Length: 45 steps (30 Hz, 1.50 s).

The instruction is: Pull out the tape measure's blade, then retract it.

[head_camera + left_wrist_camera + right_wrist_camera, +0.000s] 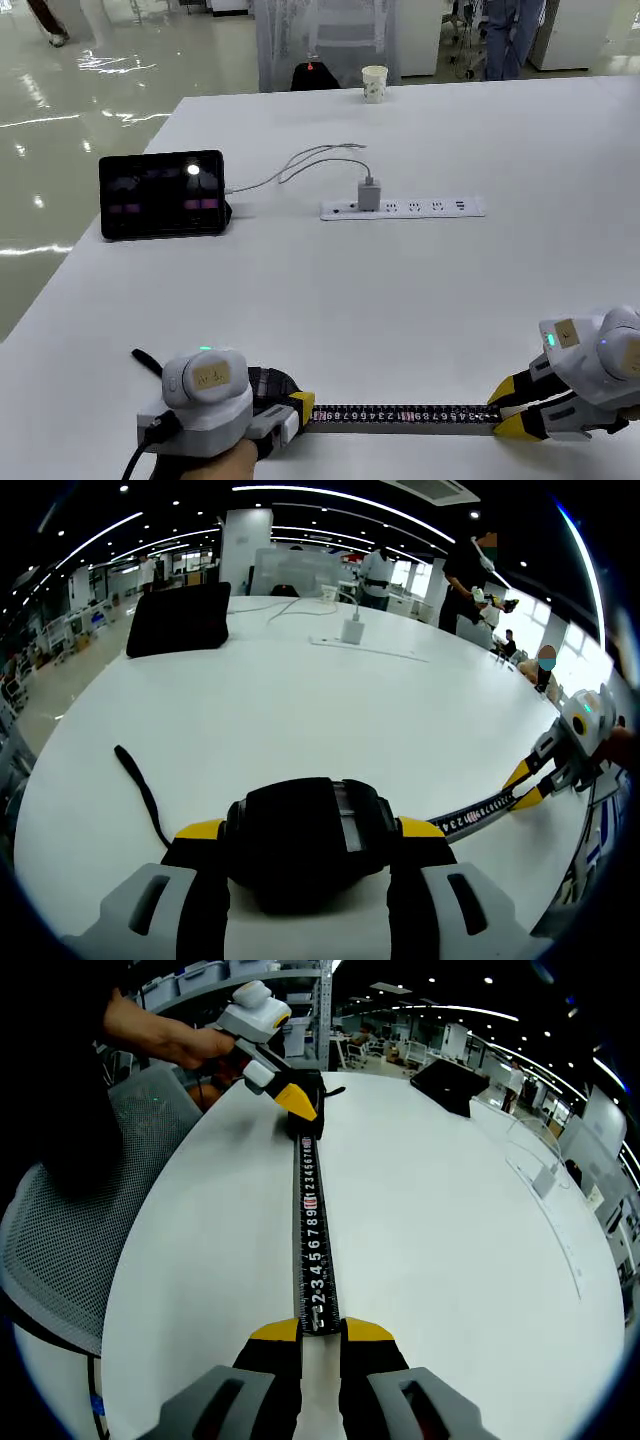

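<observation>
A black tape measure case (pixel 305 832) sits between the yellow-tipped jaws of my left gripper (pixel 285 410), which is shut on it near the table's front edge. Its black wrist strap (pixel 140 790) trails on the white table. The black blade (pixel 400 415) with white numerals runs flat along the table from the case to my right gripper (pixel 510 408). In the right gripper view the blade (pixel 313 1240) stretches away from my right gripper (pixel 320 1332), shut on its end, toward the case (pixel 305 1120) and left gripper (pixel 290 1095). In the left gripper view the right gripper (pixel 528 785) pinches the blade's far end.
A dark tablet (pixel 162 194) stands at the left of the white table (pixel 400 290). A white power strip (pixel 403 208) with a charger and cable lies mid-table, and a paper cup (pixel 374 84) stands at the far edge. People stand beyond the table.
</observation>
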Each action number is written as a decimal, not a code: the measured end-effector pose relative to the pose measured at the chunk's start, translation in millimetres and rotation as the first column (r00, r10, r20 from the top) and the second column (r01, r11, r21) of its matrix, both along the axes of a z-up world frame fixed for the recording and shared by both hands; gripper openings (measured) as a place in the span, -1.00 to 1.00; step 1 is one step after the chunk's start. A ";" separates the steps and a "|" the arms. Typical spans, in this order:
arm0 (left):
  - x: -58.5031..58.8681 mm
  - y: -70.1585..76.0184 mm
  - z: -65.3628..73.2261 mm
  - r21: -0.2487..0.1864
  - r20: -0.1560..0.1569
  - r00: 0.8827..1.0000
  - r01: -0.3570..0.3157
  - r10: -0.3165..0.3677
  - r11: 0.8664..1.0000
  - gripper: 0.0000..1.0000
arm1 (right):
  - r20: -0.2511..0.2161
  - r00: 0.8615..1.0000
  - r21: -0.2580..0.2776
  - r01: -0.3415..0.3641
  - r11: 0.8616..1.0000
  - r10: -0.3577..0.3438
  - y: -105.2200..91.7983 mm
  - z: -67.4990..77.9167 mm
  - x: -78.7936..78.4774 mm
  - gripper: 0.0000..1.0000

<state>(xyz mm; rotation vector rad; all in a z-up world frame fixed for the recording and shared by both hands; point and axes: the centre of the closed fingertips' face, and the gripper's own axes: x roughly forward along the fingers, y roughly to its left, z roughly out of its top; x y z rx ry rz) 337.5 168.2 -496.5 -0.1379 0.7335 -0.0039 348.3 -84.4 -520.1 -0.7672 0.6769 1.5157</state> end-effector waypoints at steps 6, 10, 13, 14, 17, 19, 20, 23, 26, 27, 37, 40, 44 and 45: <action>0.1 0.5 -0.2 -0.002 -0.001 1.000 0.001 -0.001 1.000 0.17 | 0.000 1.000 0.004 -0.002 1.000 0.002 4.3 0.0 -0.4 -0.81; -0.2 0.2 0.0 -0.003 -0.004 1.000 0.002 -0.002 1.000 0.17 | -0.001 1.000 0.006 -0.003 1.000 0.003 7.5 0.3 -0.8 -0.81; -0.4 0.2 0.0 -0.003 -0.004 1.000 0.002 -0.002 1.000 0.17 | -0.002 1.000 0.008 -0.005 1.000 0.005 9.6 0.4 -1.2 -0.81; -0.4 0.2 0.1 -0.004 -0.004 1.000 0.002 -0.002 1.000 0.17 | -0.002 1.000 0.009 -0.005 1.000 0.005 10.7 0.5 -1.4 -0.80; -0.6 0.1 0.1 -0.004 -0.004 1.000 0.003 -0.003 1.000 0.17 | -0.002 1.000 0.011 -0.007 1.000 0.007 13.0 0.8 -2.2 -0.80; -0.5 0.1 0.1 -0.004 -0.005 1.000 0.002 -0.002 1.000 0.17 | -0.002 1.000 0.012 -0.008 1.000 0.008 14.2 0.8 -2.4 -0.80; -0.6 0.1 0.2 -0.004 -0.005 1.000 0.003 -0.003 1.000 0.17 | -0.003 1.000 0.012 -0.008 1.000 0.008 14.9 0.7 -2.4 -0.80; -0.7 0.1 0.2 -0.005 -0.005 1.000 0.003 -0.003 1.000 0.17 | -0.004 1.000 0.014 -0.009 1.000 0.009 16.4 0.7 -2.6 -0.80; -0.7 0.3 0.2 -0.005 -0.006 1.000 0.004 -0.004 1.000 0.18 | -0.005 1.000 0.015 -0.009 1.000 0.009 17.9 0.7 -2.7 -0.80; -0.7 0.2 0.2 -0.006 -0.006 1.000 0.003 -0.003 1.000 0.18 | -0.005 1.000 0.015 -0.009 1.000 0.009 18.5 0.7 -2.9 -0.80; -0.8 0.2 0.1 -0.009 -0.008 1.000 0.002 -0.002 1.000 0.18 | -0.008 1.000 0.021 -0.014 1.000 0.014 24.5 1.0 -3.9 -0.80; -0.8 0.4 -0.1 -0.011 -0.009 1.000 0.002 -0.002 1.000 0.18 | -0.008 1.000 0.023 -0.014 1.000 0.015 26.6 1.0 -3.9 -0.80; -0.8 0.3 -0.2 -0.012 -0.009 1.000 0.001 -0.001 1.000 0.18 | -0.010 1.000 0.026 -0.017 1.000 0.017 29.1 0.8 -4.5 -0.80; -0.8 0.3 -0.2 -0.012 -0.009 1.000 0.001 -0.001 1.000 0.18 | -0.011 1.000 0.027 -0.017 1.000 0.017 29.6 0.8 -4.6 -0.80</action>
